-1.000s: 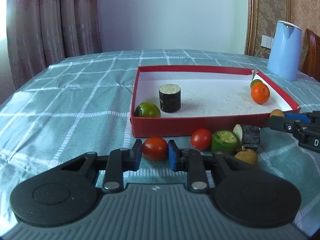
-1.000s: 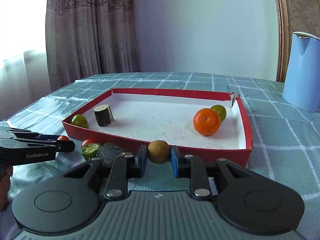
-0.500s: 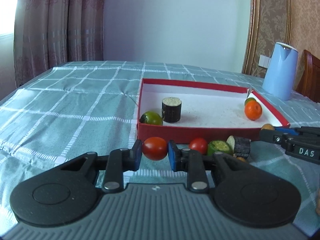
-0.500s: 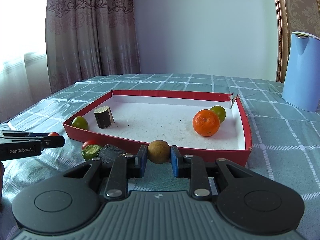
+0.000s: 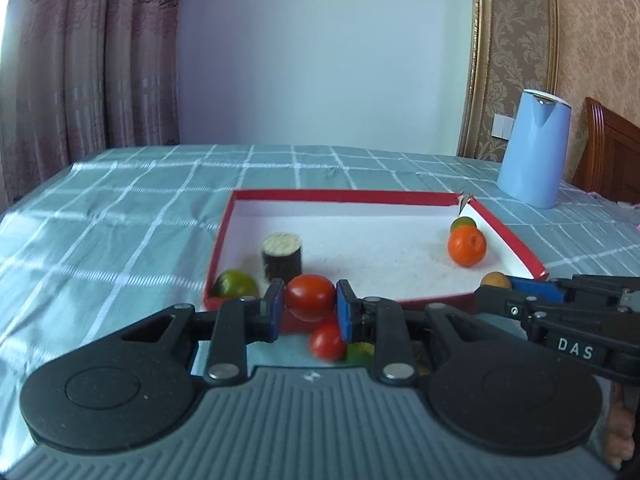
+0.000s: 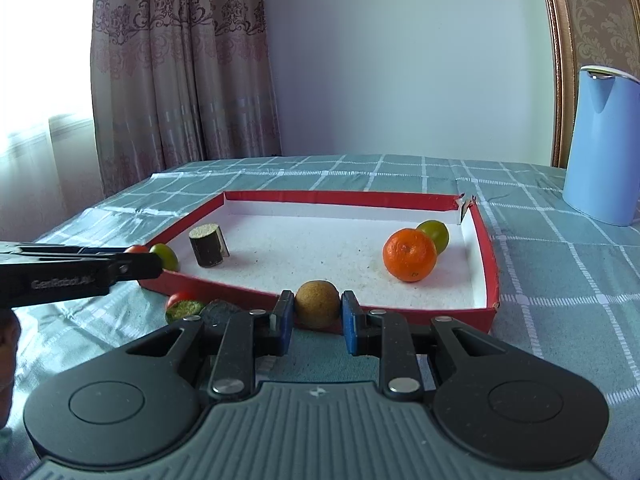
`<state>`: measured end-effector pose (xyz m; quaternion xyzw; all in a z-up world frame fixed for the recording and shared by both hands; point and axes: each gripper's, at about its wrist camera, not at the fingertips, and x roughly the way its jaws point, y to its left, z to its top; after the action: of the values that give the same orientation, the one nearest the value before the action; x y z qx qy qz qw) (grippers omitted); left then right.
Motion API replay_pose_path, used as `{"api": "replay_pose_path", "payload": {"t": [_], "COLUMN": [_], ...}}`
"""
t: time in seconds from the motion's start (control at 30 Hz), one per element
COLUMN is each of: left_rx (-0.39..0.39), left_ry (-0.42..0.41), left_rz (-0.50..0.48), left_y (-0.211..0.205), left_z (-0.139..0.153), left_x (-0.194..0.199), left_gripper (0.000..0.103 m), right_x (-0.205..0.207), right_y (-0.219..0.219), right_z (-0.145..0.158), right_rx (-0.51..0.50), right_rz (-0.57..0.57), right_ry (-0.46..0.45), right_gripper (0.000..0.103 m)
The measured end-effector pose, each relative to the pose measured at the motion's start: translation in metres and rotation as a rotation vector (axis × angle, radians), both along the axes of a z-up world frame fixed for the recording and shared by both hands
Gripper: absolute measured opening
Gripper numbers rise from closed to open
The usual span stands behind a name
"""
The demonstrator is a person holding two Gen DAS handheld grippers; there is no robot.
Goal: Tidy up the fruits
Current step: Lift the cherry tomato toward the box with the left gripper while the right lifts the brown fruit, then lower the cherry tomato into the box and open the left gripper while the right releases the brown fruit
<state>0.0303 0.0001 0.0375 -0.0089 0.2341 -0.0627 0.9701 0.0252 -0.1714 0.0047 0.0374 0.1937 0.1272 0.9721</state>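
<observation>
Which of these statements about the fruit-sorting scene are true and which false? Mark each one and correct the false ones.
1. The left claw grips a red tomato. True.
2. The right claw is empty. False: it is shut on a brown round fruit.
3. An orange lies inside the red tray. True.
4. The blue kettle stands in the tray. False: it stands on the tablecloth, outside it.

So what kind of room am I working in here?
Most likely a home dining or living room. The work surface is a table under a checked cloth, heavy patterned curtains hang by a bright window, and a blue kettle stands near damask wallpaper and a wooden chair.
</observation>
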Motion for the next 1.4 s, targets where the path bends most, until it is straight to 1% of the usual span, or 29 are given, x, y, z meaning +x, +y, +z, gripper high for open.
{"api": "replay_pose_path", "payload": {"t": [0.1, 0.27, 0.4, 0.53, 0.63, 0.83, 1.13, 1.3, 1.4], "left_rx": [0.016, 0.036, 0.036, 0.068, 0.063, 0.088, 0.079, 0.092, 0.089], "left_ry": [0.005, 0.026, 0.05, 0.07, 0.094, 0.12, 0.135, 0.14, 0.165], "left_rz": [-0.013, -0.001, 0.013, 0.031, 0.034, 0.063, 0.099, 0.105, 0.111], "left_y": [-0.012, -0.027, -0.032, -0.038, -0.038, -0.042, -0.038, -0.041, -0.04], "left_z": [0.001, -0.002, -0.005, -0.01, -0.013, -0.019, -0.021, -0.022, -0.026], "left_x": [0.013, 0.038, 0.056, 0.069, 0.079, 0.095, 0.113, 0.12, 0.125], "left_gripper": [0.024, 0.024, 0.024, 0.025, 0.025, 0.025, 0.025, 0.025, 0.025], "right_x": [0.009, 0.026, 0.041, 0.06, 0.075, 0.094, 0.118, 0.126, 0.127], "right_y": [-0.006, -0.007, -0.001, 0.007, 0.011, 0.017, 0.022, 0.025, 0.026], "right_z": [0.005, 0.009, 0.013, 0.013, 0.009, 0.005, 0.001, 0.0, -0.001], "right_rx": [0.006, -0.014, -0.05, -0.096, -0.114, -0.136, -0.137, -0.134, -0.14], "right_rz": [-0.014, -0.033, -0.044, -0.045, -0.045, -0.047, -0.065, -0.073, -0.076], "right_ry": [0.008, 0.024, 0.023, 0.03, 0.058, 0.095, 0.132, 0.138, 0.137], "right_gripper": [0.025, 0.025, 0.024, 0.024, 0.024, 0.024, 0.024, 0.024, 0.024]}}
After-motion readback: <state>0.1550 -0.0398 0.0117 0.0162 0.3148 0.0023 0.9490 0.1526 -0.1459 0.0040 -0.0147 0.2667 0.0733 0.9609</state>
